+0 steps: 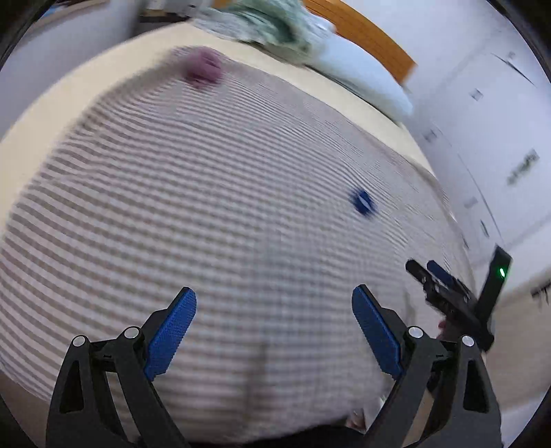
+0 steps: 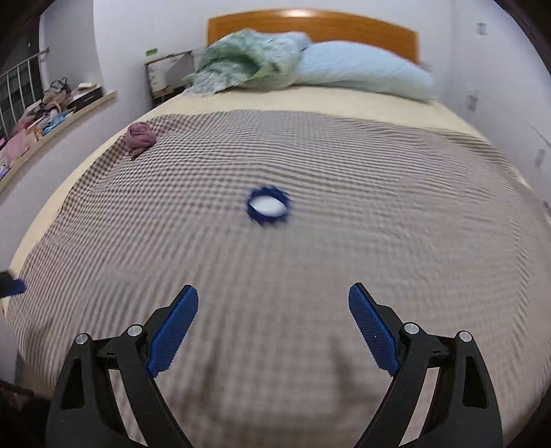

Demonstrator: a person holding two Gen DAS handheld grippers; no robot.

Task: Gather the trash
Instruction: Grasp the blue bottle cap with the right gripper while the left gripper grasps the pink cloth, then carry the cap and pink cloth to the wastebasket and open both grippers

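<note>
Both jaws gape, empty — right hand-held gripper, left hand-held gripper. The blue cap lies on the bed straight ahead of the right one — I'd lower squarely, straddling its rim.

Right claw gapes empty above the checked blanket (blue cap ahead).

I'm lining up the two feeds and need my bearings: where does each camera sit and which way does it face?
Left wrist: sits on the left gripper, tilted down over the checked blanket; its open fingers and the right gripper show.
Right wrist: sits on the right gripper, facing the headboard; its open fingers show.
Shared: blue cap, purple cloth ball, pillow.
</note>
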